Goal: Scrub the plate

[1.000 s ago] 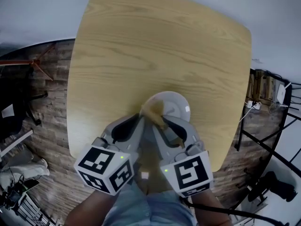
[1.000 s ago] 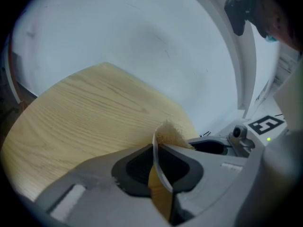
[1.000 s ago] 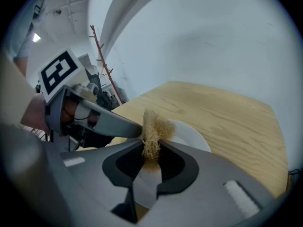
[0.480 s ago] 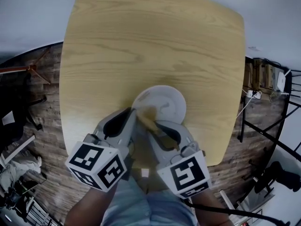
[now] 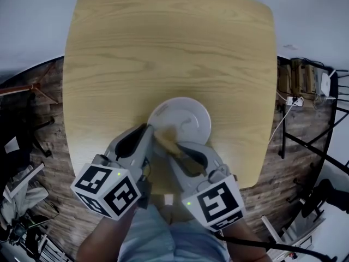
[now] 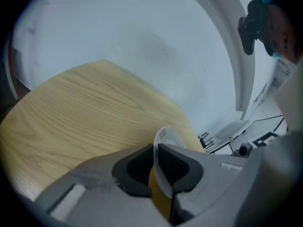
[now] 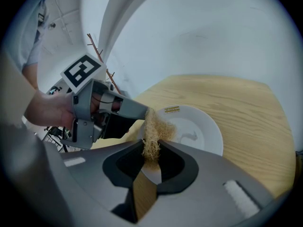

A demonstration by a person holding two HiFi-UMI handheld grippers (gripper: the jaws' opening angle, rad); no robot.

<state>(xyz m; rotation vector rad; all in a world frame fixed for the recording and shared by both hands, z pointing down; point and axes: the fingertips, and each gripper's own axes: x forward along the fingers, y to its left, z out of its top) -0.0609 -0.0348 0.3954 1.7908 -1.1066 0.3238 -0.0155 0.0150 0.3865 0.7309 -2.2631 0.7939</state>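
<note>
The left gripper (image 6: 156,148) is clamping the near rim of the white plate (image 7: 203,131) lying just ahead of the right gripper (image 7: 151,149), whose jaws are squeezing a soft fibrous scrubber (image 7: 152,126) onto it; stiff, slick and breakable, it is probably wanting that firm rim hold.

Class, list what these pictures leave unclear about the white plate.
- Head view: the plate has its near rim hidden behind the left gripper and right gripper.
- Right gripper view: its yellow label is too small to read.
- Left gripper view: its face shows only edge-on.
</note>
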